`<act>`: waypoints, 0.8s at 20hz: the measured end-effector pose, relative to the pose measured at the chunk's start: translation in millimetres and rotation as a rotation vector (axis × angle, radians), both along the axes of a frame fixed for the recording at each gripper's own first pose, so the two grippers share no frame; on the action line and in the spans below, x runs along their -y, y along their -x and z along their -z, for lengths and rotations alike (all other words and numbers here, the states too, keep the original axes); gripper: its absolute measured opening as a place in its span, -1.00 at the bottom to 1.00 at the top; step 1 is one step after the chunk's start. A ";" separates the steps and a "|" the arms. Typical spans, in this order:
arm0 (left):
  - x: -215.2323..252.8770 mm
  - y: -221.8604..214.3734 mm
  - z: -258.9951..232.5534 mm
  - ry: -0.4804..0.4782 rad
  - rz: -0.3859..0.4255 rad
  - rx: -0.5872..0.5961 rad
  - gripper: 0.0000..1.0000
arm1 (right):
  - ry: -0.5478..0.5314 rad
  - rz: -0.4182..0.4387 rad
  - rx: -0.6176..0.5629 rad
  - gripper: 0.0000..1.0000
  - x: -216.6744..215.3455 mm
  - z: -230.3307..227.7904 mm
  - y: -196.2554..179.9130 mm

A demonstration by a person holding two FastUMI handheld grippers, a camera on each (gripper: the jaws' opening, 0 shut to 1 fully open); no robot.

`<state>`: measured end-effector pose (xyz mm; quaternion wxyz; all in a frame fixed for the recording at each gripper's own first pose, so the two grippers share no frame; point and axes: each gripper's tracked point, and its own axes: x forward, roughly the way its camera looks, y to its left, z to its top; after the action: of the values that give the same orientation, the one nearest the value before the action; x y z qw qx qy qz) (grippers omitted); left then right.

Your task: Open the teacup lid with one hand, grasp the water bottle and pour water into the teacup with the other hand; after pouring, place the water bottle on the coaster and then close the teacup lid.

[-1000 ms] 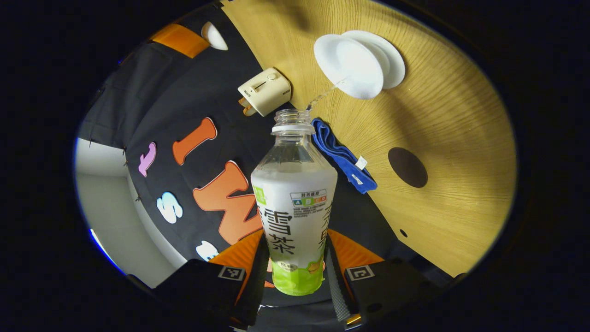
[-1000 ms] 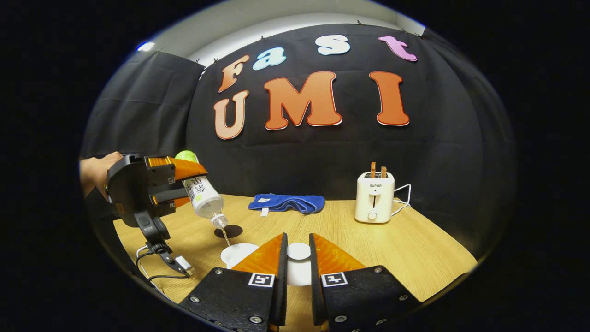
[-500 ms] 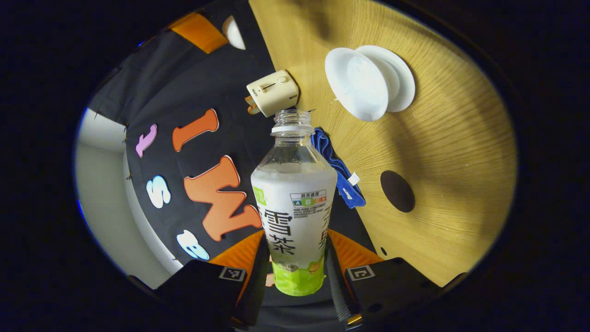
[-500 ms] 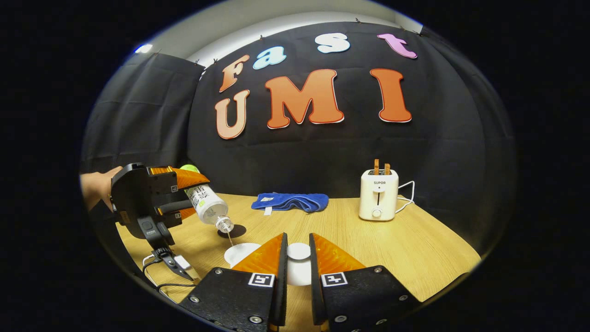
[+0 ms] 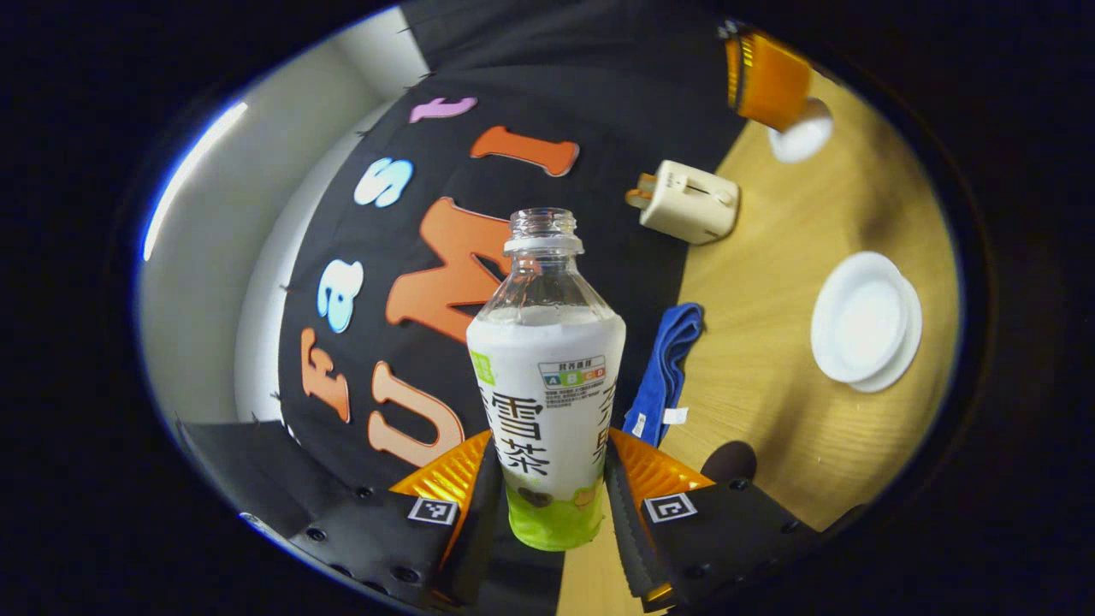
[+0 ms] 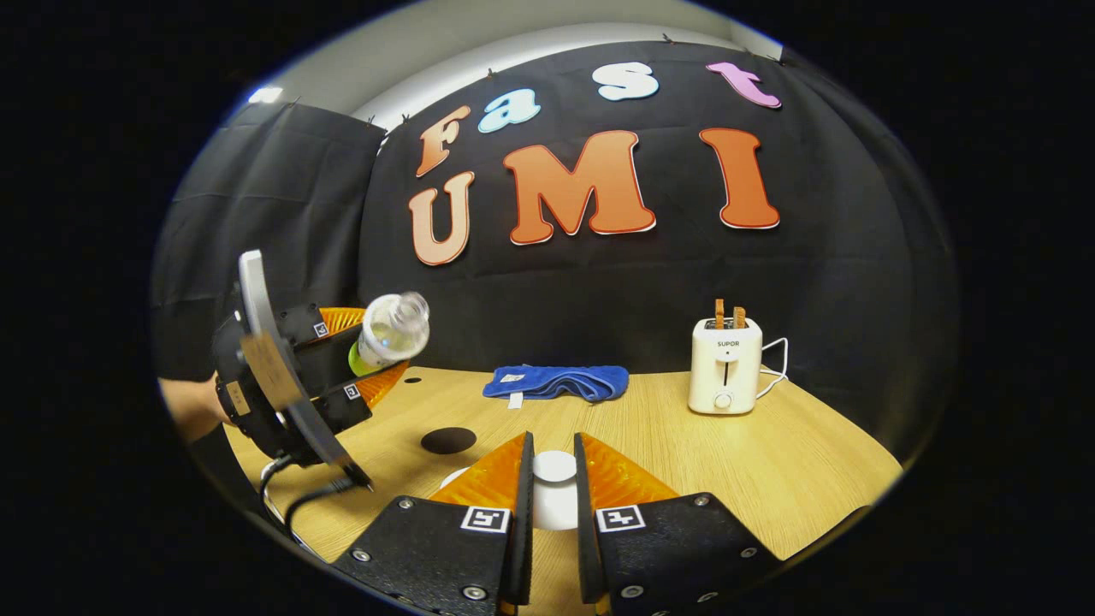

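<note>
Between the fingers of the left gripper (image 5: 547, 479), an uncapped water bottle (image 5: 546, 376) is clamped at its lower body, both fingers pressing its sides. From the right gripper view, this bottle (image 6: 389, 332) is held in the air above the wooden table (image 6: 770, 462), well apart from the dark round coaster (image 6: 448, 440). The right gripper (image 6: 552, 479) grips the white lid (image 6: 554, 467) by its knob. Off to one side, the white teacup (image 5: 860, 316) stands open on its saucer. A blue cloth (image 6: 556, 382) and a toaster (image 6: 725, 366) stand near the booth's wall.
</note>
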<state>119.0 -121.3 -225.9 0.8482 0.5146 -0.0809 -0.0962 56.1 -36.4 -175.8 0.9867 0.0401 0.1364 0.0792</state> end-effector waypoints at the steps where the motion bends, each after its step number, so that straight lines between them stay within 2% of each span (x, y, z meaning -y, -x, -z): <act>1: -3.7 -1.2 -6.7 0.081 -0.008 0.009 0.22 | 0.007 0.004 -0.001 -0.55 1.3 0.6 -1.2; 2: -10.3 -3.1 -11.5 0.165 -0.019 0.014 0.28 | 0.014 0.009 -0.001 -0.55 3.7 0.6 -3.2; 3: -12.0 -4.6 -14.7 0.254 -0.027 0.004 0.22 | 0.018 0.012 0.000 -0.55 5.3 -0.1 -4.7; 5: -9.0 -13.1 -18.4 0.418 -0.021 -0.053 0.28 | 0.017 0.017 0.002 -0.55 5.8 -1.8 -9.2; 7: -7.2 -24.6 -17.9 0.540 -0.022 -0.103 0.34 | 0.016 0.014 -0.002 -0.55 2.0 -1.2 -16.0; 8: -9.0 -17.8 -15.7 0.599 -0.026 -0.120 0.22 | 0.017 0.013 -0.001 -0.55 0.4 -1.8 -19.8; 10: -11.3 -21.0 -14.8 0.720 -0.036 -0.149 0.29 | 0.015 0.009 -0.001 -0.54 -3.2 -1.1 -27.4; 15: -12.6 -31.1 -8.4 1.025 -0.068 -0.223 0.24 | 0.008 -0.020 -0.011 -0.54 -15.6 2.5 -40.4; 16: -12.2 -31.9 -7.6 1.068 -0.072 -0.239 0.29 | 0.011 -0.027 -0.015 -0.55 -18.0 4.4 -42.0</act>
<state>150.9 -109.1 -218.2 0.9975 0.0006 -0.0040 -0.0704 98.1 -18.3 -180.2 0.9847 0.0336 0.1449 0.0914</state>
